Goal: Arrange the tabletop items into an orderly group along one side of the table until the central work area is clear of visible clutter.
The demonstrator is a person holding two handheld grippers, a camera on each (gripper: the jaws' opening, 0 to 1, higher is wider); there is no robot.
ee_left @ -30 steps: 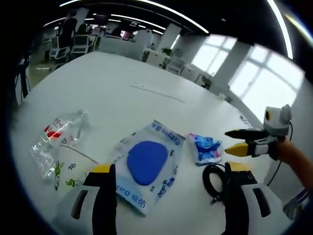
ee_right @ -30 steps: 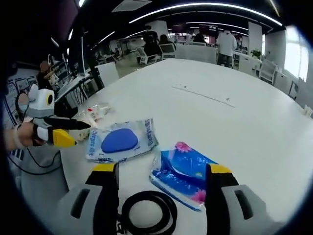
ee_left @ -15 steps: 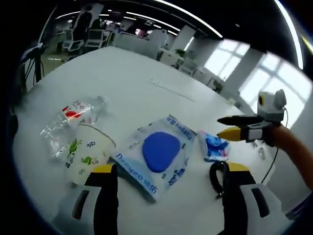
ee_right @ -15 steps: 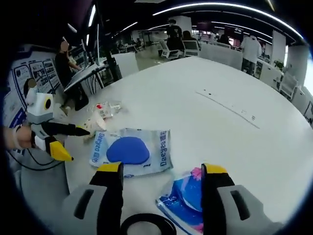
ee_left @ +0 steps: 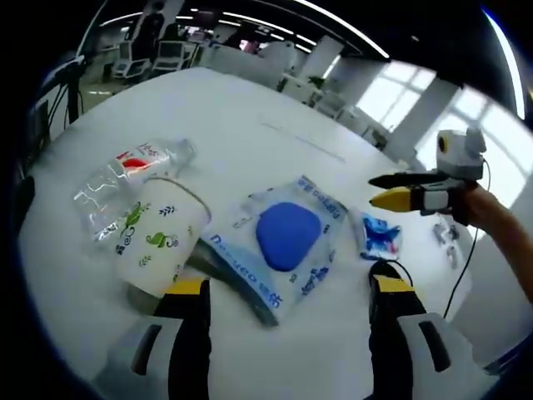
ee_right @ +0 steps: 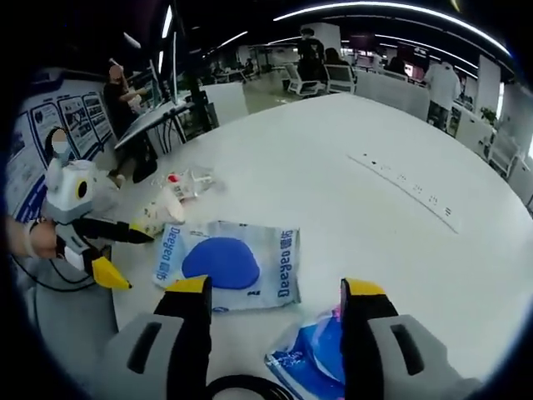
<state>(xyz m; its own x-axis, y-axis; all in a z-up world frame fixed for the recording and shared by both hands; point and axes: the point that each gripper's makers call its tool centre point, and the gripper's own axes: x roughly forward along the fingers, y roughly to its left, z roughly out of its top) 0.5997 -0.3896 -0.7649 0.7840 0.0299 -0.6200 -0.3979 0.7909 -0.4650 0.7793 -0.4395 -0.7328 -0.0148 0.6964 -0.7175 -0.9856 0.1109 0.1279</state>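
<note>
Down at the near edge of the left gripper view, the left gripper [ee_left: 287, 287] stands with its yellow-tipped jaws spread wide, gripping nothing; they hover over the white table [ee_left: 250, 117] without touching any item. Between the jaws lies a clear pouch with a blue oval pad [ee_left: 281, 243] inside, printed with blue lettering. Just left of it a paper cup [ee_left: 158, 242] with green leaf prints lies on its side, its base near the left jaw. A crushed clear plastic bottle [ee_left: 125, 179] with a red label lies just behind the cup, touching it. To the right of the pouch sits a small blue and pink packet [ee_left: 381, 237], and a black cable loop [ee_left: 398, 268] curls by the right jaw.

Likewise, the right gripper [ee_right: 275, 292] holds its jaws well apart and empty. The same pouch [ee_right: 226, 262] lies just beyond them, the blue and pink packet [ee_right: 315, 360] between the jaws at the near edge, and the cable's arc [ee_right: 250, 385] nearest. Farther left the cup [ee_right: 154, 215] and bottle [ee_right: 185, 182] rest together. Each gripper appears in the other's view, jaws parted, held in a hand above the table's side.
</note>
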